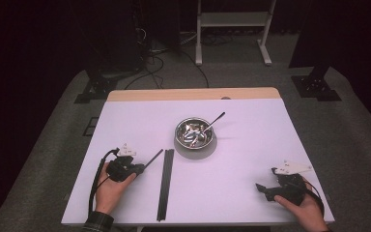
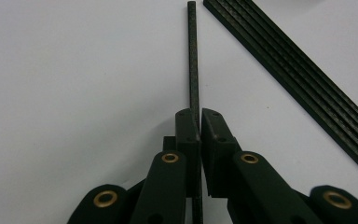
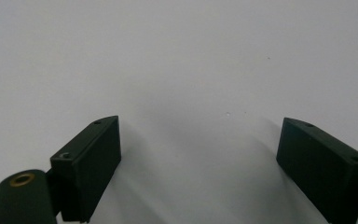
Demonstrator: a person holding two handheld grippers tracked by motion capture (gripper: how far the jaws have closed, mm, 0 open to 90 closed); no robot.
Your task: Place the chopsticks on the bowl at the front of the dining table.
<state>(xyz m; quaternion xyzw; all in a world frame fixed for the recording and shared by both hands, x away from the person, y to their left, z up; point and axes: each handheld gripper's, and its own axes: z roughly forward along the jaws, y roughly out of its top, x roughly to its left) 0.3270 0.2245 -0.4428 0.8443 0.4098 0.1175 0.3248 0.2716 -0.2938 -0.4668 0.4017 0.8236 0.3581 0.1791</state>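
Note:
My left gripper [image 1: 142, 169] [image 2: 199, 119] rests on the white table at the front left and is shut on one thin black rod [image 1: 155, 157] [image 2: 192, 56]. The rod runs on past the pads, pointing up and right toward the bowl. Just right of it a bundle of long black strips [image 1: 165, 183] [image 2: 298, 70] lies flat, reaching to the table's front edge. At the front right my right gripper [image 1: 261, 188] [image 3: 200, 144] sits low over bare tabletop. Its jaws stand wide open with nothing between them.
A steel bowl [image 1: 193, 133] with a spoon [image 1: 215, 120] leaning over its rim stands mid-table, behind the strips. The white table [image 1: 251, 145] has a wooden strip along its far edge. Dark stands, cables and a white frame sit on the floor beyond.

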